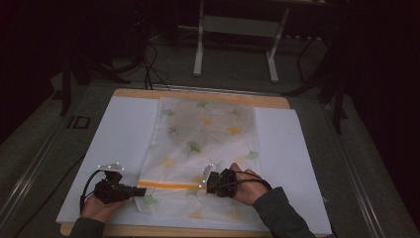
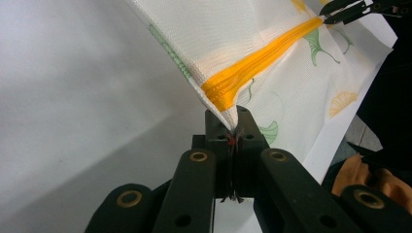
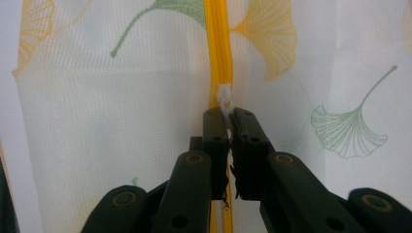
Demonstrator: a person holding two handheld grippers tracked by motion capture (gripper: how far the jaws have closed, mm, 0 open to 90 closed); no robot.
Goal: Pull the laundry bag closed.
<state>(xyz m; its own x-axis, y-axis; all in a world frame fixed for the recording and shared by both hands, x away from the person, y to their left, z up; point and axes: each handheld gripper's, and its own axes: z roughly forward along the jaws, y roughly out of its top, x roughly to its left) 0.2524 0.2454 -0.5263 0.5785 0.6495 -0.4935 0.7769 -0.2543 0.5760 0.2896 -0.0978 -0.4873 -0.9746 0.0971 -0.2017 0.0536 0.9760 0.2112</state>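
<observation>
Jaws pinch mesh bag (image 1: 198, 144); white board (image 1: 119, 134), dark room.

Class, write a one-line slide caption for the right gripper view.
Right gripper pinches the white zipper pull on a ginkgo-print mesh bag.

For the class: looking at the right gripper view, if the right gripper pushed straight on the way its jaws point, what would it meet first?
The right gripper is already closed on the white zipper pull. Straight ahead runs the orange zipper of the leaf-printed mesh bag, so it would probably ride along the zipper line first, though depth is hard to judge.
</observation>
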